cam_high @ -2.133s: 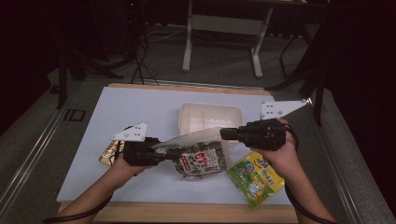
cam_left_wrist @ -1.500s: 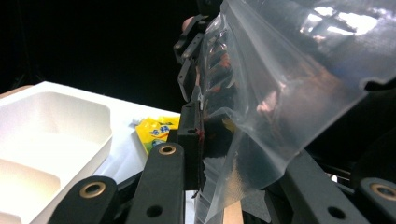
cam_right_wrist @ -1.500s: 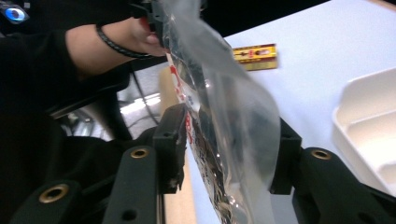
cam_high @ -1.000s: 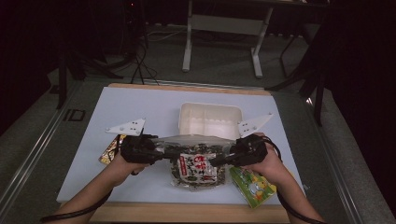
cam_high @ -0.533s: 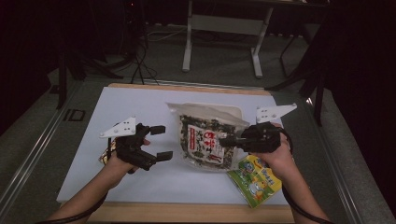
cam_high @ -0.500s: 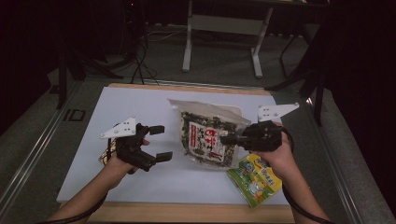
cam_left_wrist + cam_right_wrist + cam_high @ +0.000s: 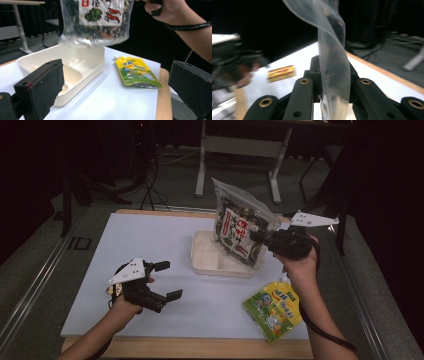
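A clear snack bag [image 7: 96, 21] hangs above the white tray [image 7: 75, 65]. A yellow pouch [image 7: 136, 72] lies beside it on the tabletop [image 7: 110, 100]. The left claw [image 7: 120, 92] gapes wide.

Lab or recording studio, dim and dark-walled. White-topped bench with a wooden edge [image 7: 150, 245] stands on grey carpet floor [image 7: 30, 270], lit from above while the surroundings stay black. Behind it, a grey metal-legged desk frame [image 7: 240, 150] and loose black cables on the floor [image 7: 150, 185]. Metal floor rail [image 7: 45, 275] runs along the bench's left side.
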Demonstrator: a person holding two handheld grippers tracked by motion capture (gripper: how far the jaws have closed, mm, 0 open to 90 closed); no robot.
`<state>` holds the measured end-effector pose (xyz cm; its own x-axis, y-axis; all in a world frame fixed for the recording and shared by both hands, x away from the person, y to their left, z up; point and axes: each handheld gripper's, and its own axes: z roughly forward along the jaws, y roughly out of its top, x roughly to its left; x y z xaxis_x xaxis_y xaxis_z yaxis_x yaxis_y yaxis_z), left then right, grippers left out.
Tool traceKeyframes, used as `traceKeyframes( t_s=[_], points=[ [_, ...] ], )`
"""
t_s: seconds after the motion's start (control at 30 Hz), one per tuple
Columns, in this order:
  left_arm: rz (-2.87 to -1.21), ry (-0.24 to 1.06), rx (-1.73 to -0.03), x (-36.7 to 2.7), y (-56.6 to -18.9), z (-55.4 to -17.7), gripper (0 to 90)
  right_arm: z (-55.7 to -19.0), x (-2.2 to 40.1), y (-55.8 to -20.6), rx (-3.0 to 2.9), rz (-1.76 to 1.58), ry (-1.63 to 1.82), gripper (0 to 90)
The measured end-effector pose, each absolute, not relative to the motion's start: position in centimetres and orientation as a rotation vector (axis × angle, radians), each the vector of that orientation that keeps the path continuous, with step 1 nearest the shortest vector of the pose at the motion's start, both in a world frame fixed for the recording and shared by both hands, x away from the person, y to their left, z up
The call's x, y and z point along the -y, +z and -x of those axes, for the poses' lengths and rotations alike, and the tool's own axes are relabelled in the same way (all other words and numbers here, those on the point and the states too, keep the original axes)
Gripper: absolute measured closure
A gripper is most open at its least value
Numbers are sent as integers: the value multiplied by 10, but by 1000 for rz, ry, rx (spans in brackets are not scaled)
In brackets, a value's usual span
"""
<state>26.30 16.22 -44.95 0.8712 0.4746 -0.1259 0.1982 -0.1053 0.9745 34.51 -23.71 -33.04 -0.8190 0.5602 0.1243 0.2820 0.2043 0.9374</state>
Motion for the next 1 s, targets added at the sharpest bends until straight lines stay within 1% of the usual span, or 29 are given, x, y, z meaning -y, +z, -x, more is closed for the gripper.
traceKeyframes(
  t_s=[0.27,0.53,1.0],
  points=[
    [-1695,309,-569,-171,-466,-254,4,-372,241,-349,-2148,-915,1576,764],
    [-1680,290,-623,-178,-485,-249,4,-394,243,-374,-2138,-1014,1519,764],
    [-1685,297,-622,-181,-492,-248,4,-414,229,-414,-2152,-1059,1510,765]
  ],
)
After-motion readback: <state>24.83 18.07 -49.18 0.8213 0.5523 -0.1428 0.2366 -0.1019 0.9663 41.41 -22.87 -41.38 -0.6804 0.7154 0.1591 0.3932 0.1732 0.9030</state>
